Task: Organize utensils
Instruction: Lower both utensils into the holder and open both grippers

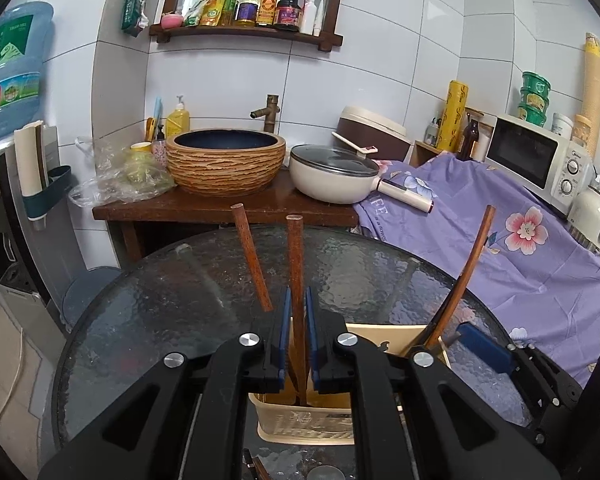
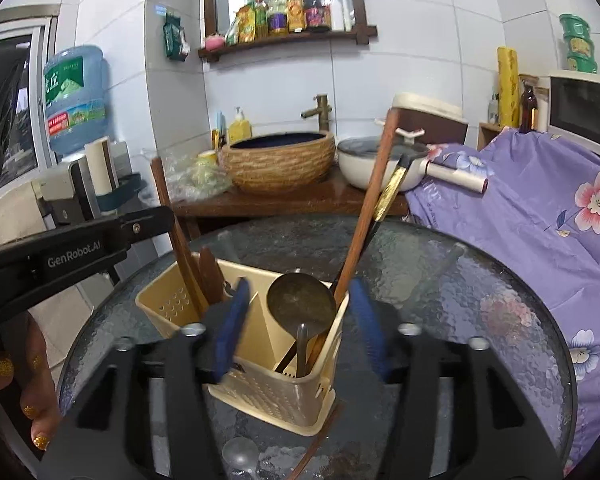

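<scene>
The left gripper (image 1: 297,312) hangs over the left end of a cream plastic utensil caddy (image 2: 260,376) that stands on the round textured-glass table (image 1: 160,312), and its blue-padded jaws sit on either side of an upright wooden handle (image 1: 295,264) with a sliver of gap visible on each side, so I cannot tell whether they pinch it or merely bracket it. That handle runs down into the caddy's left compartment, where a 2nd wooden handle (image 1: 251,256) leans away to the left beside it. The right gripper (image 2: 300,328) is held low in front of the caddy with its jaws spread wide apart, one blue pad at each side of the right compartment and nothing between them but the caddy's contents. In that right compartment stand a metal ladle (image 2: 301,300) with its bowl facing the camera, a long wooden utensil (image 2: 370,208) leaning to the right, and a dark utensil with a gold band (image 2: 388,196) alongside it. A thin wooden stick (image 2: 318,444) lies on the table against the caddy's near base.
</scene>
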Motion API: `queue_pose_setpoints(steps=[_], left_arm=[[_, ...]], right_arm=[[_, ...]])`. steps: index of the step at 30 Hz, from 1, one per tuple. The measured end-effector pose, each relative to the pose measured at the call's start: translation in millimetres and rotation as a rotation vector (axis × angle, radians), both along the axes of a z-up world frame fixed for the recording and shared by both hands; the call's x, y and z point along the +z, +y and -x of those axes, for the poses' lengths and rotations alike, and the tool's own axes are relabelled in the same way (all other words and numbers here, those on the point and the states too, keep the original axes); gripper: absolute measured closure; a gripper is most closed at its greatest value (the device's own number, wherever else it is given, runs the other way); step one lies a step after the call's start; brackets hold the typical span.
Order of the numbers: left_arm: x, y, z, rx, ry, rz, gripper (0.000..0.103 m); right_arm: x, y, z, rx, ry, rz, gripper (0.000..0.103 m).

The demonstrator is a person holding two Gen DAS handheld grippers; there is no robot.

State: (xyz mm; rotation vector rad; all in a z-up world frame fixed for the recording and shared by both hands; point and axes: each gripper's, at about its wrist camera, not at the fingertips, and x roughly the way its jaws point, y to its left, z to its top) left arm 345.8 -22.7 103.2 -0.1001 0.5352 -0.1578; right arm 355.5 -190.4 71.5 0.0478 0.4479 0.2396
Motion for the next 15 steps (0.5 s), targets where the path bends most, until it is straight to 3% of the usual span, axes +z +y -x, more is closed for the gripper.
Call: queue_pose_setpoints(steps=[4, 8, 11, 15], left_arm=[[5.9, 6.4, 16.3, 0.003, -0.036, -0.001, 0.056], [3.4, 18.4, 38.9, 0.012, -0.053, -0.002, 0.038], [-9.8, 27.0, 52.5, 0.010, -0.018, -0.003, 0.031], [-35.9, 35.8, 61.2, 0.011, 0.068, -0.023, 0.030]], right_arm=[[4.9, -4.9, 13.6, 0.005, -0.020, -0.005, 0.042], [5.9, -8.5, 37.0, 0.025, -0.031, 0.011, 0.042], [-1.8, -8.3, 50.3, 0.080, 0.012, 0.024, 0.042], [-23.2, -0.7, 62.8, 0.144, 0.090, 0.076, 0.042]])
